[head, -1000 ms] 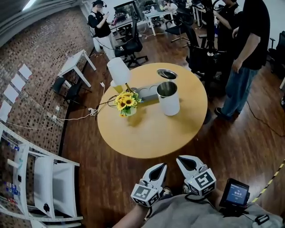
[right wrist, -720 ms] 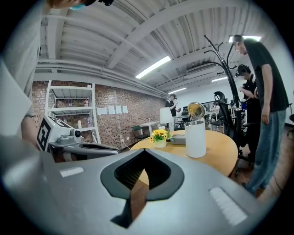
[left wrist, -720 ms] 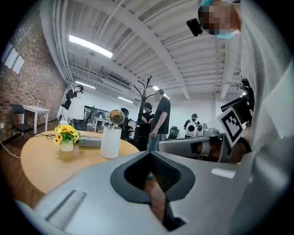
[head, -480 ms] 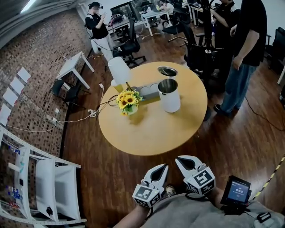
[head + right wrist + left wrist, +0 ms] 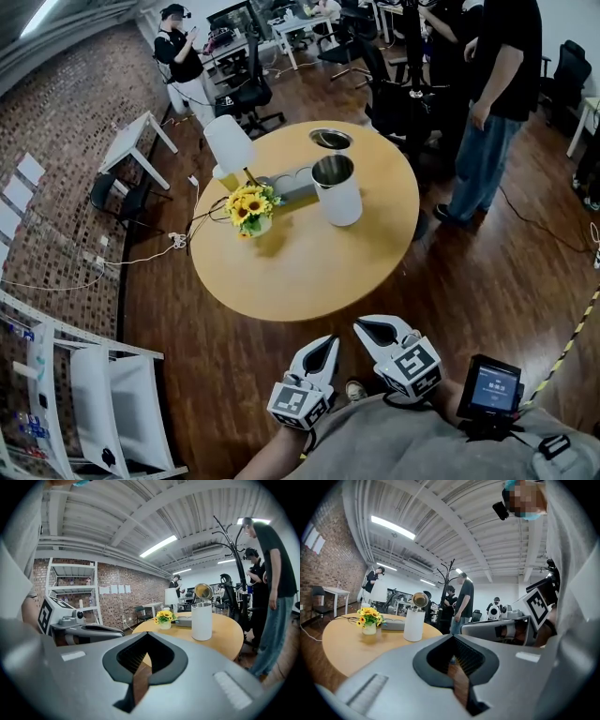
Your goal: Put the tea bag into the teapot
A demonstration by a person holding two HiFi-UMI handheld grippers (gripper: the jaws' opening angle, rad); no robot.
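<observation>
Holding left hand-held gripper (image 5: 327,343) and right hand-held gripper (image 5: 369,329) with jaws together and empty, short of the worktop (image 5: 309,272). Teapot (image 5: 336,190) stands well ahead of both. No tea bag can be made out, so the next move is probably stepping closer to find it.

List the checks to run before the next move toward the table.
1. Teapot upright on table, lid up: ok.
2. Tea bag located: not ok, none visible in any view.
3. Left gripper free: ok, jaws shut on nothing.
4. Right gripper free: ok, jaws shut on nothing.
5. Grippers over table: not ok, both short of its near edge.
6. Person beside table clear of teapot: ok.
</observation>
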